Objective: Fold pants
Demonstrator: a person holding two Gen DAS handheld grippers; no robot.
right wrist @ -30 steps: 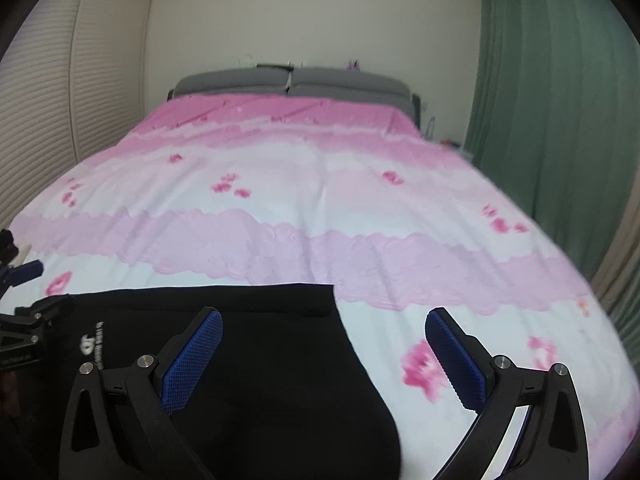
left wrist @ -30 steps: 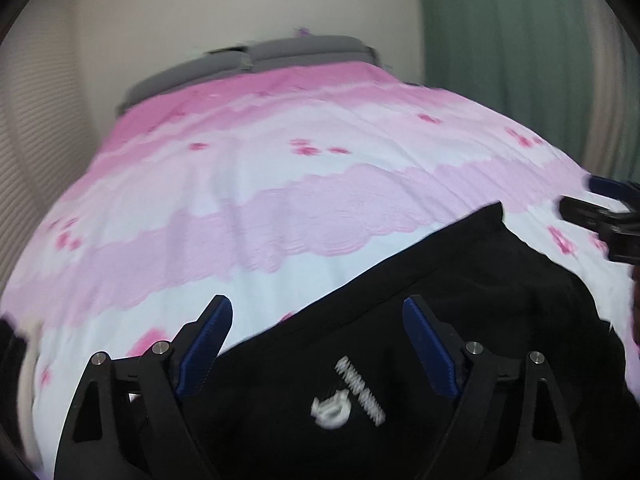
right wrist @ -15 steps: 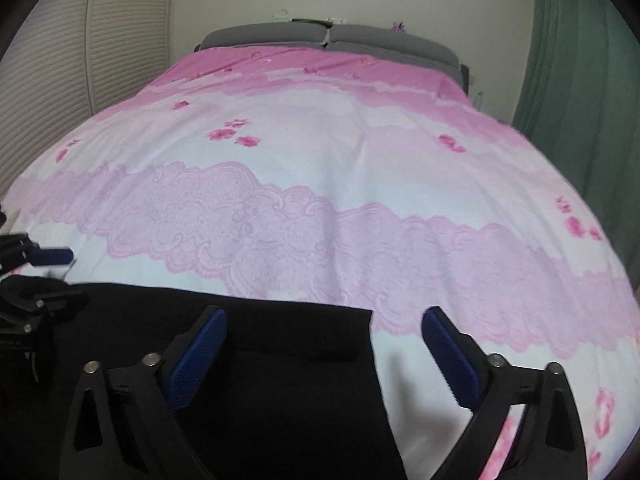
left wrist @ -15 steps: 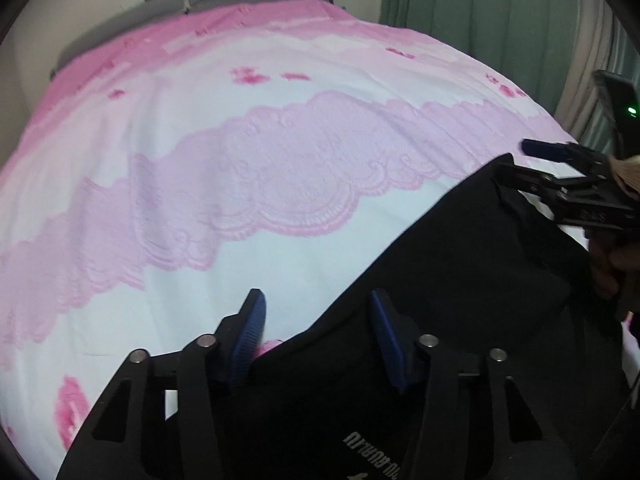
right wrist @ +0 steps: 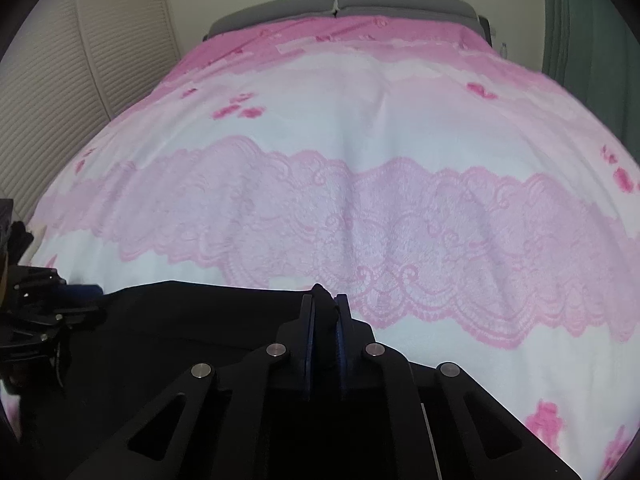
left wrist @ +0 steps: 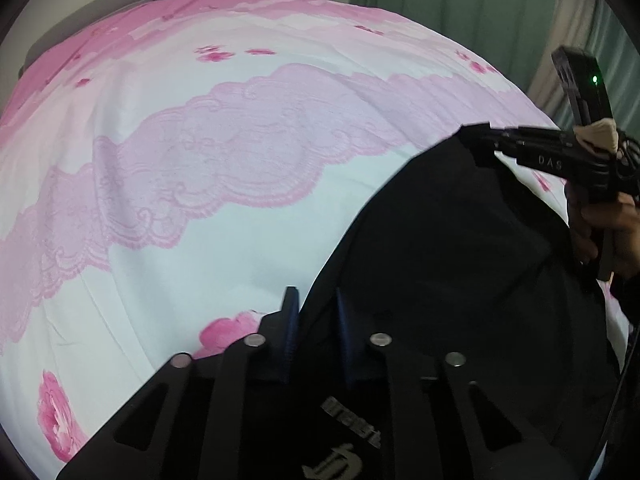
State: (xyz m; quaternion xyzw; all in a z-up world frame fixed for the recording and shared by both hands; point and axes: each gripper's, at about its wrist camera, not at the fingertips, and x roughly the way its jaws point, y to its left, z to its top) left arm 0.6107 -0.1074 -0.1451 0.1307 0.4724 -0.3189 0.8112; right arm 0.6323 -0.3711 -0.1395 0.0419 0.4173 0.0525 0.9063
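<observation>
**Two grippers pinching the black pants at the near end of the bed**

One pair of black pants [left wrist: 448,240] lies at the near end of the bed, spread over the pink and white bedspread [left wrist: 192,168]; its far edge runs straight across the right wrist view [right wrist: 192,308], and a pale printed logo [left wrist: 344,432] shows on the cloth low in the left wrist view, partly behind the gripper frame.

The left gripper [left wrist: 314,312] has its blue pads drawn narrow, with the left edge of the pants caught between them; the black fabric rises from that pinch toward the upper right; the right gripper [right wrist: 325,312] is clamped nearly tight on a small bunched peak of the cloth at the far right corner, the fabric poking up between its pads; in the left wrist view the same right gripper [left wrist: 476,136] reaches in from the right, its tips at the raised corner of the pants, held by a hand [left wrist: 612,232] at the frame's edge; a small green light [left wrist: 595,79] glows on the unit above it.

Beyond the pants the bedspread carries a lilac lace-patterned band [right wrist: 360,224] and scattered pink flowers [left wrist: 224,332]; grey pillows [right wrist: 360,4] sit at the head of the bed; a green curtain [left wrist: 460,8] hangs to the right; pale slatted doors [right wrist: 72,92] stand to the left.
</observation>
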